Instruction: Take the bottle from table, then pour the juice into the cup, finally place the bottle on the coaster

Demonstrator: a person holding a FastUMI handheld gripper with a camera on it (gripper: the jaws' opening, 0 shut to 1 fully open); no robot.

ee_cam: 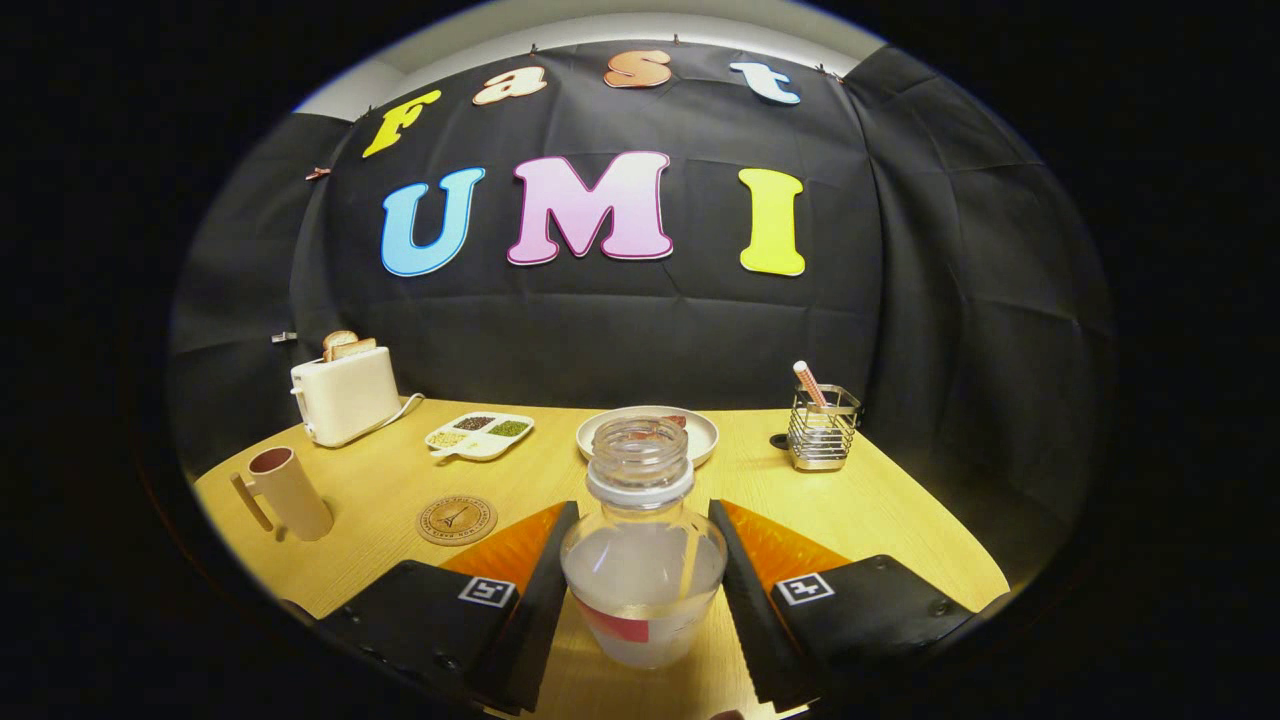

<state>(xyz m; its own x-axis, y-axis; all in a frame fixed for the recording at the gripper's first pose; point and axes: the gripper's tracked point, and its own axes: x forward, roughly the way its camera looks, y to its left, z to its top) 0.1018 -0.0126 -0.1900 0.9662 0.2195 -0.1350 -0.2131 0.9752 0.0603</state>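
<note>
- Under everything lies the table (860, 510), a pale wood top that runs back to the black cloth wall; the bottle stands on it and serves as the landmark for all the rest
- Gripper (642, 600): its two fingers flank the lower body of the bottle, one on each side; the gap is narrow and each finger's inner face sits right at the glass, but I cannot tell whether both press on it
- Toaster (344, 394): far back and to the left of the bottle, near the wall, with slices of bread in its slots and a cord trailing toward the tray
- Bottle (642, 560): clear, upright, no cap on its wide neck, part filled with a cloudy pale liquid; between the fingers
- Cup (288, 492): well to the left of the bottle, tall and cream-coloured, upright, handle on its far-left side
- Plate (700, 432): straight behind the bottle, partly hidden by the neck; something reddish lies on it
- Tray (480, 435): behind and left of the bottle, with several compartments holding grains or beans
- Wire holder (822, 428): behind and right of the bottle, a striped stick leaning in it
- Coaster (457, 520): round, flat, left of the bottle, between it and the cup, nothing on it
</note>
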